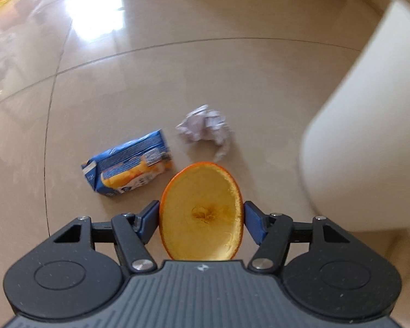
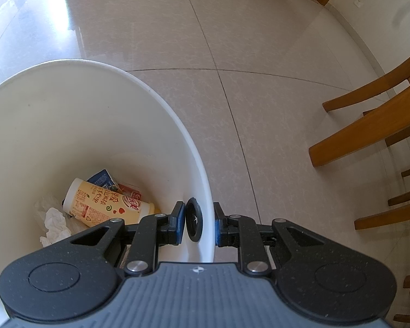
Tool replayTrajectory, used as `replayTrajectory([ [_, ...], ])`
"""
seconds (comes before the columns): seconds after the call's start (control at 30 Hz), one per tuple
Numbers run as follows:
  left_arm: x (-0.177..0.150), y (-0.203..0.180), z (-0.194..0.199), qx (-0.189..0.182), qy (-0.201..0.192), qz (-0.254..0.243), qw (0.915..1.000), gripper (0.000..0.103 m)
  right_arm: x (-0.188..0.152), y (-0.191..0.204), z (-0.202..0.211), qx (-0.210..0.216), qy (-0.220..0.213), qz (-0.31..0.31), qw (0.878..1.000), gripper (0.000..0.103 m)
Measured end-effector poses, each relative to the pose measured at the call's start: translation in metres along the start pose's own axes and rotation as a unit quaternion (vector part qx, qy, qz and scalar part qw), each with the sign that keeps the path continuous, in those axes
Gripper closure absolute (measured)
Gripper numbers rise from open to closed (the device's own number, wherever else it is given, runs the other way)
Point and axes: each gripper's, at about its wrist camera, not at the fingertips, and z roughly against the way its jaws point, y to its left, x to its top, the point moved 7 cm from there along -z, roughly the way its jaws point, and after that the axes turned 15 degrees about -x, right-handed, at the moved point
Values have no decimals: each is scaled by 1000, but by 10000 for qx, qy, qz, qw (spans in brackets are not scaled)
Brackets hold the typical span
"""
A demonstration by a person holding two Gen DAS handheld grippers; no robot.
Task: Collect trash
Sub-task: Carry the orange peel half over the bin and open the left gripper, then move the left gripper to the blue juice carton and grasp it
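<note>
I'm pinching an orange peel half [image 1: 201, 211] in my left claw [image 1: 201, 220] while my right claw [image 2: 196, 224] is clamping the white bin's rim [image 2: 206, 191].

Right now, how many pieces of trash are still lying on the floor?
2: a crushed blue juice carton and, to its right, a crumpled paper ball. The orange peel half is in the left gripper. Others may lie out of view.
</note>
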Motion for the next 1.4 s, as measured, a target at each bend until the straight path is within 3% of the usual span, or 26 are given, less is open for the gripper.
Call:
replayTrajectory([
  [0.23, 40, -72, 71, -556, 33, -956, 9939, 38, 0, 0, -1, -33, -2, 17, 10000, 79],
  [0.43, 78, -148, 121, -1132, -193, -1634, 9799, 38, 0, 1, 0, -58, -9, 26, 10000, 79],
  [0.63, 105, -208, 120, -1445, -386, -1989, 9686, 37, 0, 1, 0, -40, 2, 11, 10000, 79],
  [0.7, 109, -222, 115, -1442, -416, -2067, 9668, 33, 1, 1, 0, -41, -13, 22, 10000, 79],
  [0.77, 110, -230, 110, -1398, -431, -2100, 9667, 21, 1, 0, 1, -35, -35, 25, 10000, 79],
  [1.03, 115, -223, 113, -1319, -631, -1850, 9718, 14, 1, 0, 1, -4, -65, 25, 10000, 80],
  [1.4, 107, -144, 110, -682, -762, -1162, 9880, 9, 2, 1, 2, -31, -52, 6, 10000, 80],
])
